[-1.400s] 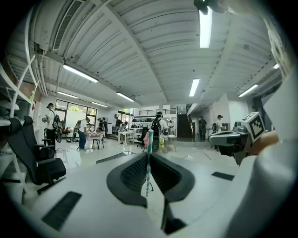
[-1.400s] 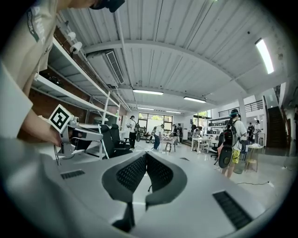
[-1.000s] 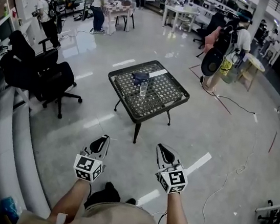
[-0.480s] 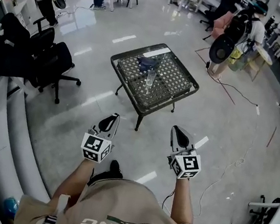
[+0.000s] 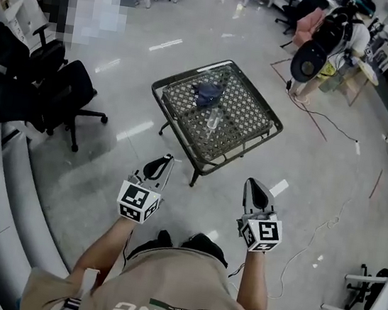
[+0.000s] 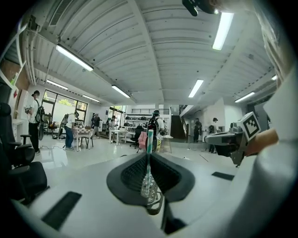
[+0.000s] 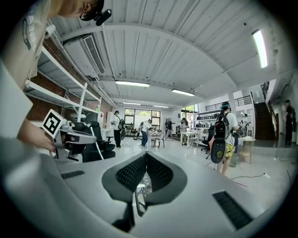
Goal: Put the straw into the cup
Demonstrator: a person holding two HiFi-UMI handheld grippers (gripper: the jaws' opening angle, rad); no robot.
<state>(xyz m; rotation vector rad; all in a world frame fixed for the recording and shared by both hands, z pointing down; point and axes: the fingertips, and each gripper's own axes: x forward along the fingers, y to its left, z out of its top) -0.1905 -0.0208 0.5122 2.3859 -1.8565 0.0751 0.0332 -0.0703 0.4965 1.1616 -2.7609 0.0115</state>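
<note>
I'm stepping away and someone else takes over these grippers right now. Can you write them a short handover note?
Left gripper: shut on the straw, which stands upright between its jaws, teal end above the tips.
Right gripper: shut, with nothing between its jaws.
Cup: clear glass, upright near the middle of the mesh table, no straw in it. The table is ahead of the person, probably too far to reach from here.
Done: the straw is in the left gripper.
Left: step up to the table, bring the straw over the cup, lower it in, open the left gripper.
</note>
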